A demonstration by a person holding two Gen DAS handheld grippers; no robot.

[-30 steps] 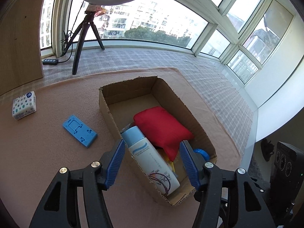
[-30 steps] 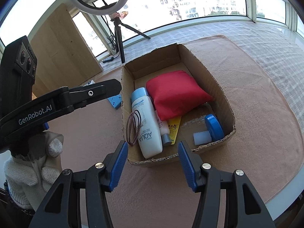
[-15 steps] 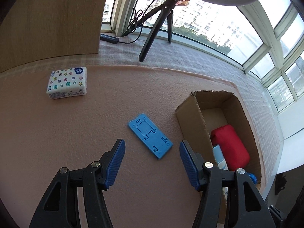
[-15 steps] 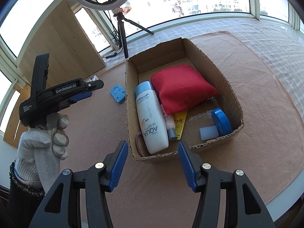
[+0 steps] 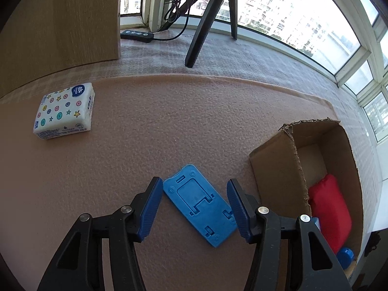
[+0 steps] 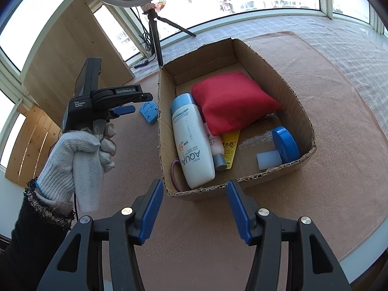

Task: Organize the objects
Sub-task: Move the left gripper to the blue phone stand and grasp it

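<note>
- Much is already packed: in the right wrist view, the cardboard box in the middle holds a red pouch, a white bottle, a blue-lidded jar and some small tubes.
- Two things are left out on the desk: a blue phone stand at the lower middle of the left wrist view, and a tissue pack at the upper left.
- The left hand-held gripper is kept released around the stand, its jaws just closing in, not yet pressing.
- The right hand-held gripper is held released, with nothing in it.
- The stand is probably picked next.

Glazed apartment balcony: wraparound windows, ring-light tripod.
</note>
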